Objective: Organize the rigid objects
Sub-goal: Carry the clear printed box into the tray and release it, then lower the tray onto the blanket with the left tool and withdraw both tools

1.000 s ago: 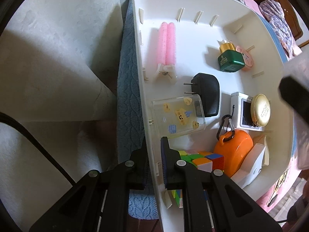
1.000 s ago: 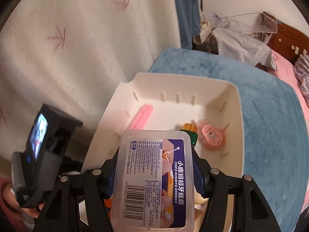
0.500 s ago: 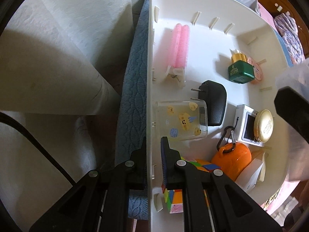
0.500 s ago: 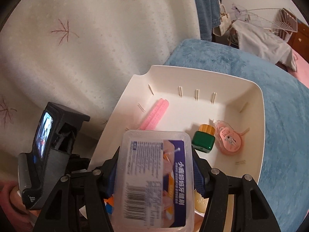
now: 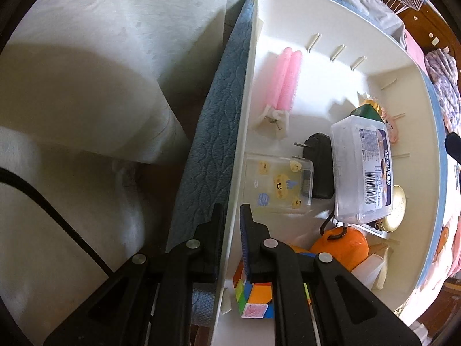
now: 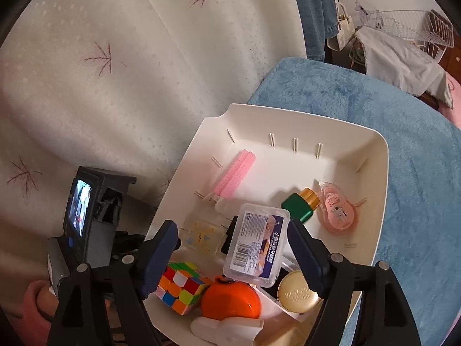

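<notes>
Our right hand-held gripper point(image 6: 230, 255) stands with its jaws wide apart; they have just been opening, and the clear floss-pick box point(image 6: 257, 248) sits between them with a gap on each side, no pad pressing on it. We judge it just let go. It lies just ahead of the fingertips, tilted, propped on the things beneath it: the black charger point(image 5: 319, 170) and a white case carrying a gold round tin point(image 6: 299, 292). It rests there, we judge, because the near end of the bin is already crowded.

Our left hand-held gripper point(image 5: 230, 216) is closed on the side wall of the white bin point(image 5: 345, 28), one finger outside, one inside. We hold it so, we judge, to keep the bin steady on the blue blanket point(image 6: 403, 129) while the other hand drops things in.

Just inside that wall, ahead of the left fingers, lies a clear case with yellow bear stickers point(image 5: 278, 184), and below the inner finger a colour cube point(image 6: 181, 287). Beside the cube sits an orange round case point(image 6: 230, 300). Farther ahead lie pink hair rollers point(image 6: 236, 174), a green bottle with a gold cap point(image 6: 301, 206) and a pink correction tape point(image 6: 338, 210), with free floor around them at the far end.
</notes>
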Action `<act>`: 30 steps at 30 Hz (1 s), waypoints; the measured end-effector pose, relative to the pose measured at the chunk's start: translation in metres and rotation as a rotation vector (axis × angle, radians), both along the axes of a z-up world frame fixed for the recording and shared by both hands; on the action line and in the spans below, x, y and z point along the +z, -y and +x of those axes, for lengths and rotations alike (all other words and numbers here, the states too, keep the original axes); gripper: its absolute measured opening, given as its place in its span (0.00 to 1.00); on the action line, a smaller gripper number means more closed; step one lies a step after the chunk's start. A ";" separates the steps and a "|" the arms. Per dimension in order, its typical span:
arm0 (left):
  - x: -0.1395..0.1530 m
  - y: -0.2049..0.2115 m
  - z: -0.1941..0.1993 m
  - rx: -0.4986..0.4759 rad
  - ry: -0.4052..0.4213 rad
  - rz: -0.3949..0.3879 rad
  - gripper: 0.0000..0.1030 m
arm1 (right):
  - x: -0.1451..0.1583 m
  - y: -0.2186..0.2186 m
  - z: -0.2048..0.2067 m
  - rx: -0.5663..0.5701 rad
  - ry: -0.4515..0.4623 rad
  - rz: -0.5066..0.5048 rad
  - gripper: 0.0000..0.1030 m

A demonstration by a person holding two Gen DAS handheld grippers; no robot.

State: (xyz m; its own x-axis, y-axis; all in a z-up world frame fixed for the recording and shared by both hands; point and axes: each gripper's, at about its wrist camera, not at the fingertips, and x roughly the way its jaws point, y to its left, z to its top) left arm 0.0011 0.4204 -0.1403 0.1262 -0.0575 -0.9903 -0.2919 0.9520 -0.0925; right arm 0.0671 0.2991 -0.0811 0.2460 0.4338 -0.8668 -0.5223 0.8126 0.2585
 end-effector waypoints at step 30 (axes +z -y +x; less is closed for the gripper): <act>0.076 -0.026 -0.073 -0.091 0.199 -0.215 0.66 | 0.021 0.031 -0.141 -0.354 -0.101 -0.068 1.00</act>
State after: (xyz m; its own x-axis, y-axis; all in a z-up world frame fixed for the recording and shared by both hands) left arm -0.0724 0.4461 -0.0642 0.3012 -0.2835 -0.9104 -0.1623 0.9256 -0.3419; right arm -0.0736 0.2682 -0.0598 0.2827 0.2779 -0.9181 -0.1802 0.9555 0.2337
